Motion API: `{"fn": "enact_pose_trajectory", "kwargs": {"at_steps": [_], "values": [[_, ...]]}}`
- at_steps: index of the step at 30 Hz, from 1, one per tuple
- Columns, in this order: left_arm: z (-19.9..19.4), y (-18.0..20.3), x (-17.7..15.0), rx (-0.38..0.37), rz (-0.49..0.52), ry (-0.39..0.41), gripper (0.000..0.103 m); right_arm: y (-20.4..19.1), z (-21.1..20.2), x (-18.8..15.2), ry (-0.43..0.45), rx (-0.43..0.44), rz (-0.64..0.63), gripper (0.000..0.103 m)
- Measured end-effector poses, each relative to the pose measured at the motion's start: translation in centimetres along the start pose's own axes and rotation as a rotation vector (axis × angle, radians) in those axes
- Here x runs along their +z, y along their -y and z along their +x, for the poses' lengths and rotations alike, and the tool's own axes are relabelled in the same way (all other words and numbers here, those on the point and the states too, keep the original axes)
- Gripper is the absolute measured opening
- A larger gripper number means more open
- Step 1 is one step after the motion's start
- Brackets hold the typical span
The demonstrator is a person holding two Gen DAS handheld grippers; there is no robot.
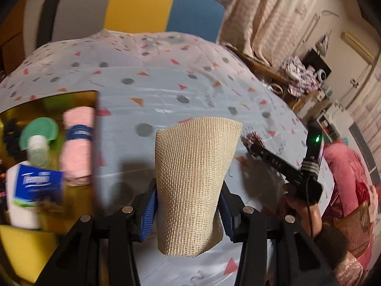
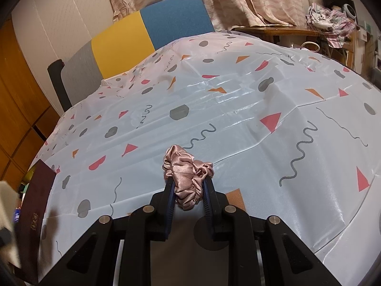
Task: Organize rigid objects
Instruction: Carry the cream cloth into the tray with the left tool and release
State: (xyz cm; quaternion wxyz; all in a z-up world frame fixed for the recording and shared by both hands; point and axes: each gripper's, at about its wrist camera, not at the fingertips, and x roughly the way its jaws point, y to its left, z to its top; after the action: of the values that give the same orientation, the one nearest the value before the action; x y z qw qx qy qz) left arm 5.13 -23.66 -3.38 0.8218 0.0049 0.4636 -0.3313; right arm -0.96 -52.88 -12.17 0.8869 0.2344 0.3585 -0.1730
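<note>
the left tool [image 1: 188, 205] is clamped on a beige mesh roll [image 1: 193, 166], lifted clear of the patterned worktop [image 1: 166, 88]. off to its left stands a gold-lined box [image 1: 47, 100] holding a pink roll [image 1: 76, 145], a clear bottle [image 1: 37, 147] and a white bottle [image 1: 26, 200]. the right tool [image 2: 188, 190] is squeezed tight on a pink satin scrunchie [image 2: 187, 176], low over the worktop.

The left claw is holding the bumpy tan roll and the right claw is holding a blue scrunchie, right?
Almost. The scrunchie is pink, not blue; the right wrist view shows it pinched in the right claw. The rest holds: the left claw holds the bumpy tan roll.
</note>
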Motion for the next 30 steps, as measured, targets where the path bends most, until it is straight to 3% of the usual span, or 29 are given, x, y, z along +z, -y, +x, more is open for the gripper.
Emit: {"fn": "enact_pose_trajectory", "kwargs": {"at_steps": [7, 17, 20, 23, 25, 30], "values": [[-4.2, -6.1, 0.5, 0.065, -0.114, 0.082, 0.049, -0.7, 0.0, 0.0, -0.001, -0.039, -0.039, 0.023], [-6.6, -17.5, 0.6, 0.202, -0.358, 0.13, 0.052, -1.4, -0.2, -0.1, 0.013, -0.071, -0.087, 0.023], [-6.3, -20.6, 1.2, 0.249, -0.411, 0.117, 0.057, -1.7, -0.2, -0.2, 0.012, -0.084, -0.099, 0.023], [-5.3, -22.8, 1.5, 0.267, -0.449, 0.09, 0.07, -1.9, -0.1, -0.2, 0.011, -0.098, -0.11, 0.023], [-4.9, -23.9, 1.9, 0.324, -0.462, 0.08, 0.08, -2.0, -0.2, -0.2, 0.012, -0.107, -0.118, 0.023], [-6.5, -24.8, 1.5, 0.321, -0.485, 0.155, 0.087, -2.5, -0.2, -0.3, 0.018, -0.129, -0.139, 0.023]]}}
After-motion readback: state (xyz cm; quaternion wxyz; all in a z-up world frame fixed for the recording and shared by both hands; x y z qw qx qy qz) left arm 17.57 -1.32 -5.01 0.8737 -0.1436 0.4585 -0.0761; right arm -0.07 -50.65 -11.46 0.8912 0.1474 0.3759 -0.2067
